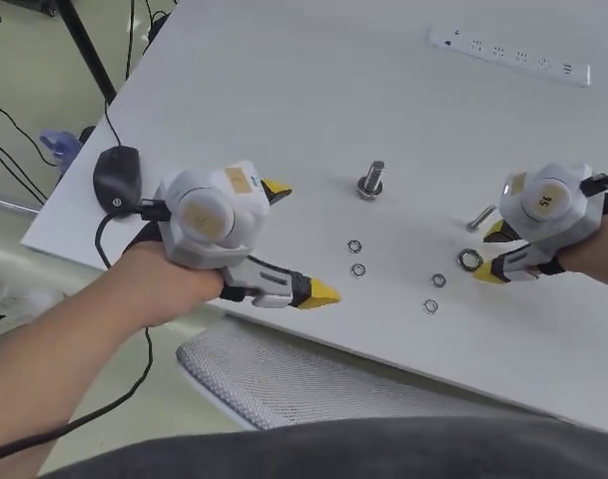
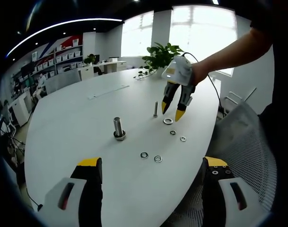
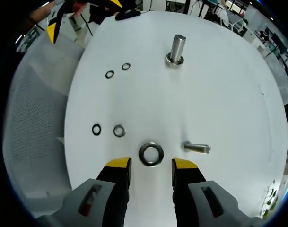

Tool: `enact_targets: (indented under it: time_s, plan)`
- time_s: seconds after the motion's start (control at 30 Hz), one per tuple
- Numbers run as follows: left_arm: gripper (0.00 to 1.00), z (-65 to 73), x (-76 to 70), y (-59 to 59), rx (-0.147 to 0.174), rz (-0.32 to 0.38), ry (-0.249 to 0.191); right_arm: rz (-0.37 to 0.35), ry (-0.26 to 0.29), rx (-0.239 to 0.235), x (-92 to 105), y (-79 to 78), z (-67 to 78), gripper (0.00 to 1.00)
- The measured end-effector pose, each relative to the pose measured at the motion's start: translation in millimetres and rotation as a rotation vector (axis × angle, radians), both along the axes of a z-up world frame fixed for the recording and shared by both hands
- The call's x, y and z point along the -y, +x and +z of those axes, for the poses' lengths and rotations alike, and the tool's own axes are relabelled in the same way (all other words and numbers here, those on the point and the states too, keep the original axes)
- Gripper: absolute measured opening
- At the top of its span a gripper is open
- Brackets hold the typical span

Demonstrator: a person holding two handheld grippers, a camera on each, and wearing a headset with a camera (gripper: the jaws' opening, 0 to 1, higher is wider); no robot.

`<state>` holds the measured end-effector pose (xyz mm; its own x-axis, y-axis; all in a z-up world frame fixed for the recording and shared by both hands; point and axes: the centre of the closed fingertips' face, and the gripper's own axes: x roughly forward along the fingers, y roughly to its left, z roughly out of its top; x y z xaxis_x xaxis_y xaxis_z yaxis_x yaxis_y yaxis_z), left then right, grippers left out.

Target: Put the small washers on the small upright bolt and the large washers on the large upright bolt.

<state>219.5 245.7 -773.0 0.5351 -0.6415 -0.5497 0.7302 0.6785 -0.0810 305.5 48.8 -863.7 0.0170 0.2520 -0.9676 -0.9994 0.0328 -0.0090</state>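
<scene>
We see the right hand-held gripper spread, its yellow tips either side of the large washer, which lies flat on the bench just near of the small upright bolt. The left hand-held gripper is spread too, holding nothing. Four small washers lie loose between them. The large upright bolt stands farther back. We cannot tell whether the ring at its foot is a washer or its head.

Round sticker on right gripper, digits seemingly 15, nothing else legible
</scene>
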Motion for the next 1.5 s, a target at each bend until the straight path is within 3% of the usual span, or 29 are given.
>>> enact_targets:
  time_s: [0.3,0.67,1.2,1.5]
  plan:
    - [0.86,-1.0,-0.9,-0.3,-0.007,-0.009,0.007,-0.014,0.003,-0.006,0.6,7.0,-16.0,0.35]
    - [0.85,0.7,0.1,3.2,0.004,-0.014,0.007,-0.007,-0.012,-0.01,0.3,3.4,-9.8,0.34]
    - [0.82,-1.8,2.4,-2.5,-0.008,-0.016,0.005,-0.019,-0.018,-0.003,-2.6,0.1,-7.7,0.27]
    - [0.8,-1.8,6.4,-3.3,-0.013,-0.023,-0.001,-0.043,-0.074,-0.006,-3.4,0.2,-7.3,0.23]
